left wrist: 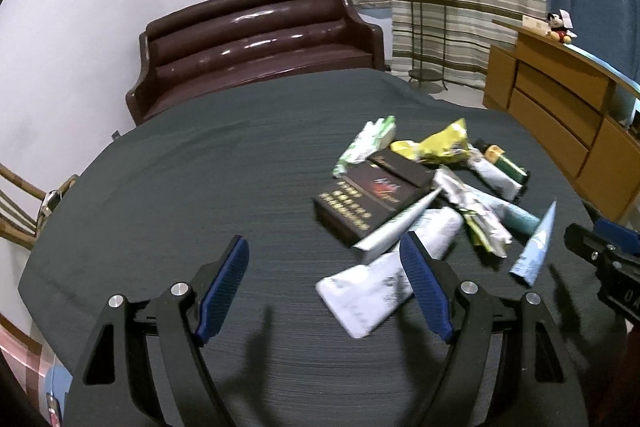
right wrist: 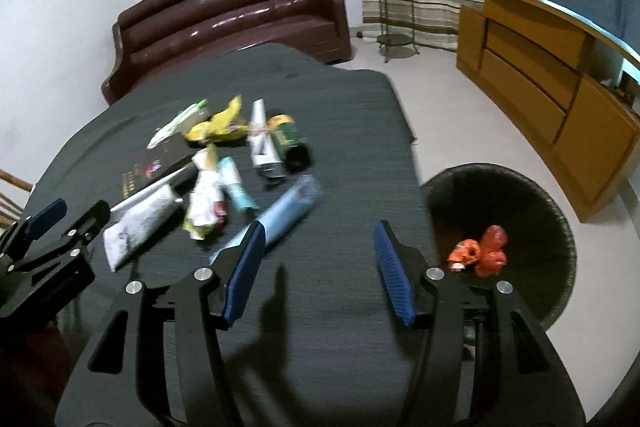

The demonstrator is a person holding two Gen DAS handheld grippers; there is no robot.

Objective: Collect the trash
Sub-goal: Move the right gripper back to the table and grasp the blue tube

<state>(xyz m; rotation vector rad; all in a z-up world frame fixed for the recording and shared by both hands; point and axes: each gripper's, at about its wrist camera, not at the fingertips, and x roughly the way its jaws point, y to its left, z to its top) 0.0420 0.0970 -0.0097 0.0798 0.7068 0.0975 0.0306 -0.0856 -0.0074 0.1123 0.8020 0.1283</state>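
Note:
A heap of trash lies on the dark table cloth: a black box, a white tube, a yellow wrapper, a green-white wrapper, a light blue tube. My left gripper is open and empty above the cloth, with its right finger over the white tube. My right gripper is open and empty above the cloth, with the light blue tube at its left finger. The black box, yellow wrapper and a green can lie beyond.
A black round bin stands on the floor right of the table with orange-red trash in it. A brown sofa is behind the table, a wooden cabinet at right, a plant stand at the back.

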